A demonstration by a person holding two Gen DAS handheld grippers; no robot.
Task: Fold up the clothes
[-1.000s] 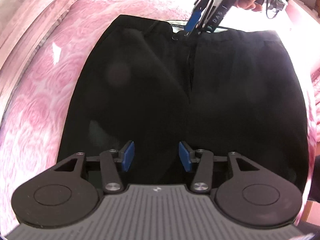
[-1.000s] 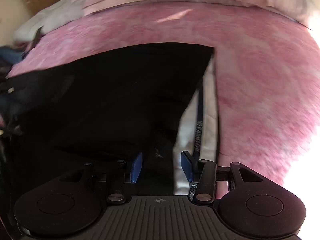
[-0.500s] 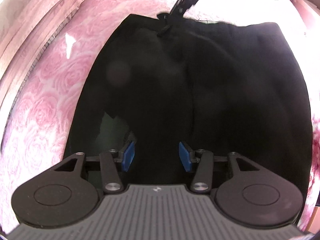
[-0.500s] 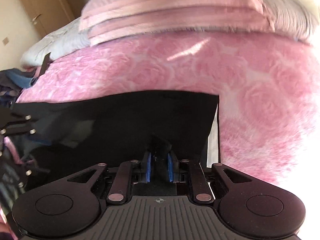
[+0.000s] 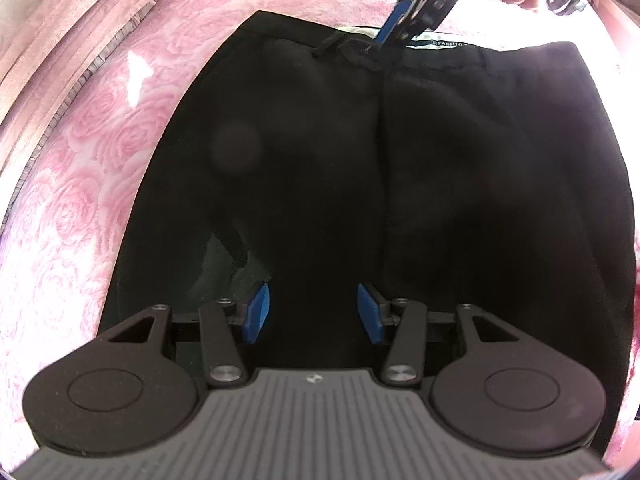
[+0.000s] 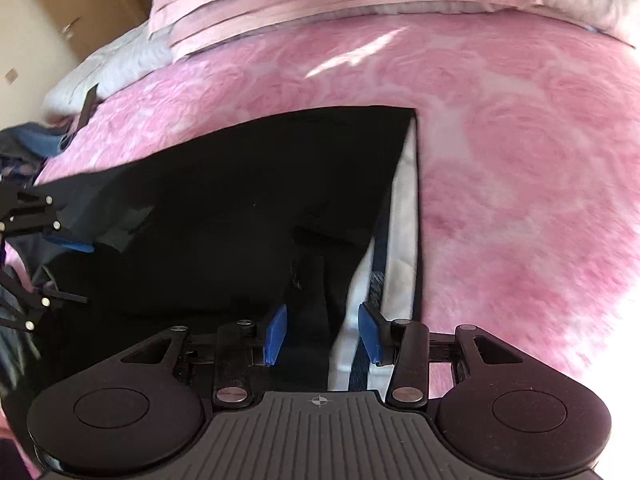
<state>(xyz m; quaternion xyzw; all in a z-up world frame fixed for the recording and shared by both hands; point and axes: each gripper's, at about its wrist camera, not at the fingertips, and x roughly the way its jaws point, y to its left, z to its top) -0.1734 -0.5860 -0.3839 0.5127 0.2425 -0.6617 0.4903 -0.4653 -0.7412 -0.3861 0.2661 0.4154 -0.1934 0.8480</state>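
Observation:
Black trousers lie flat on a pink rose-patterned bedspread, waistband at the far end. My left gripper is open and empty, hovering over the lower part of the trousers. My right gripper is open over the waistband, where the white inner lining shows. In the left wrist view the right gripper sits at the waistband's middle, beside the label. In the right wrist view the left gripper shows at the far left edge.
Pink pillows and a grey-white quilt lie at the head of the bed. A heap of dark blue clothes lies at the left. A wooden door and wall stand beyond.
My right gripper was shut on the waistband half a second ago and has opened and let go of it. The waistband lies back down. My left gripper stays open in place.

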